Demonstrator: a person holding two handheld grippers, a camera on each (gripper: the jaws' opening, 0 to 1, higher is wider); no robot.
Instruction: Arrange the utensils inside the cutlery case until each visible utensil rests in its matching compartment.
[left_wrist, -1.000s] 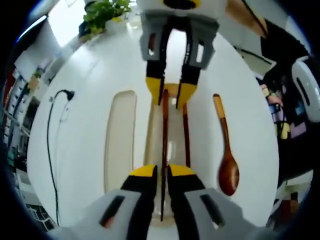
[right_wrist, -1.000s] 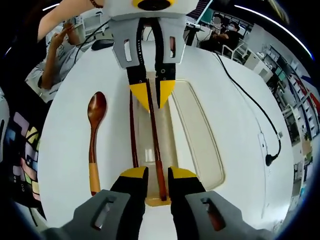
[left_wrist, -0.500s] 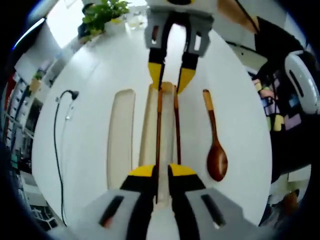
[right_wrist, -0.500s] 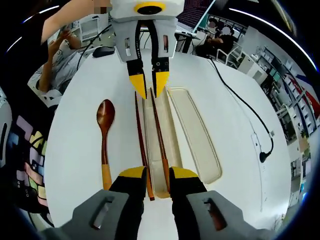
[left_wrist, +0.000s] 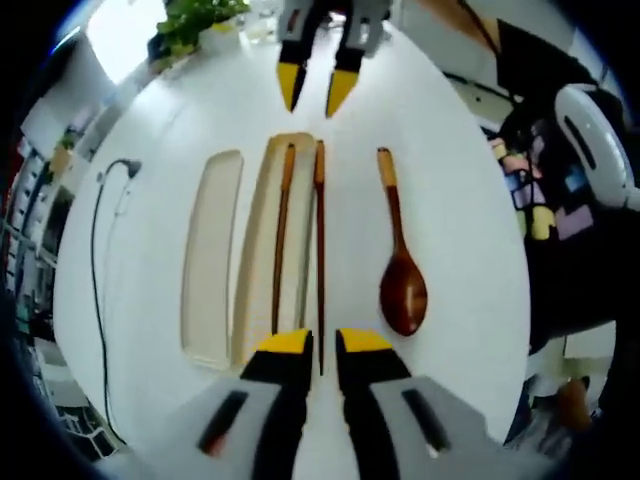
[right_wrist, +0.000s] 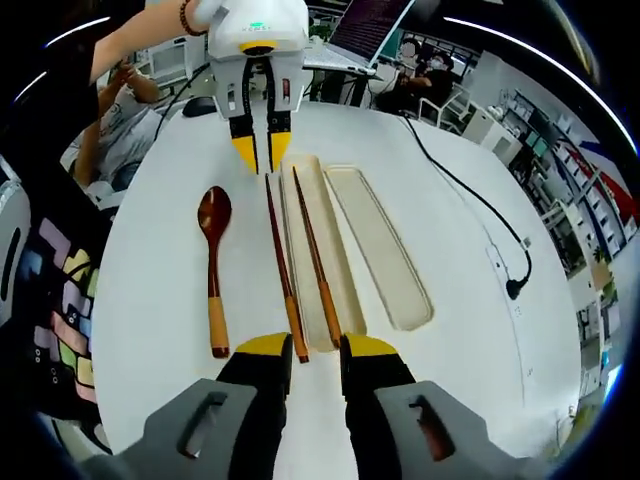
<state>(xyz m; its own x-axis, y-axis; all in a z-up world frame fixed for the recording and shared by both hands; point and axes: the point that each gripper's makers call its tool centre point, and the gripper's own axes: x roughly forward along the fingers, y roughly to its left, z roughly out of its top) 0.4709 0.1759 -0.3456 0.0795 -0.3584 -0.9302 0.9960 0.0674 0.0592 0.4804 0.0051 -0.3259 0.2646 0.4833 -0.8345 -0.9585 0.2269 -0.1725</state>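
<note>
We look along our right tongs (right_wrist: 304, 352), whose yellow-tipped jaws stand apart with nothing between them. On the round white surface (right_wrist: 460, 330) lies the cream cutlery case (right_wrist: 322, 250), with its lid (right_wrist: 380, 245) just beside it. 1 wooden chopstick (right_wrist: 310, 256) lies inside the case; the other chopstick (right_wrist: 281, 266) lies along the case's edge, and we cannot tell if it is inside. A wooden spoon (right_wrist: 213, 265) rests apart from them on the surface. The left tongs (right_wrist: 258, 152) hang at the case's far end, jaws slightly parted. A black cable (right_wrist: 470, 205) trails across the surface.
</note>
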